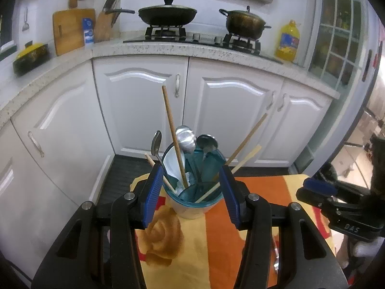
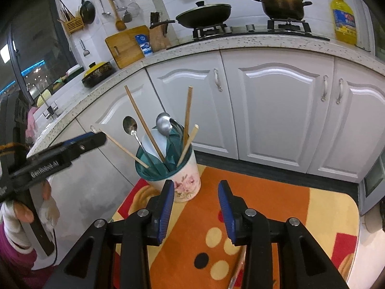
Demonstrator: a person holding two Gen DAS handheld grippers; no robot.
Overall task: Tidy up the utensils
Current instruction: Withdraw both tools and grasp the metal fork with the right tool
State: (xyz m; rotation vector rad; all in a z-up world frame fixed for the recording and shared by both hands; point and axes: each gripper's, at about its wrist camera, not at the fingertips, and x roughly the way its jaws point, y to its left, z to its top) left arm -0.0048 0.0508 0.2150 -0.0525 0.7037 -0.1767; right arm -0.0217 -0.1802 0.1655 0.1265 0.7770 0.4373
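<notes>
A white floral utensil cup [image 2: 185,183] with a teal insert stands on an orange and yellow cloth [image 2: 264,207]. It holds several wooden chopsticks [image 2: 142,120] and metal spoons [image 2: 164,122]. In the left wrist view the cup [image 1: 192,207] sits just ahead of my left gripper [image 1: 191,180], whose open jaws flank its rim without touching. My right gripper [image 2: 196,197] is open and empty, just in front of the cup and slightly right of it. The left gripper also shows in the right wrist view [image 2: 79,144]. A spoon [image 1: 276,260] lies on the cloth under my left gripper.
White cabinets [image 2: 276,110] and a speckled counter [image 2: 240,42] stand behind the cloth-covered surface. On the counter are a wok [image 2: 204,14], a pot [image 2: 281,4], an oil bottle [image 2: 344,21], a cutting board [image 2: 125,45] and a knife block [image 2: 158,33].
</notes>
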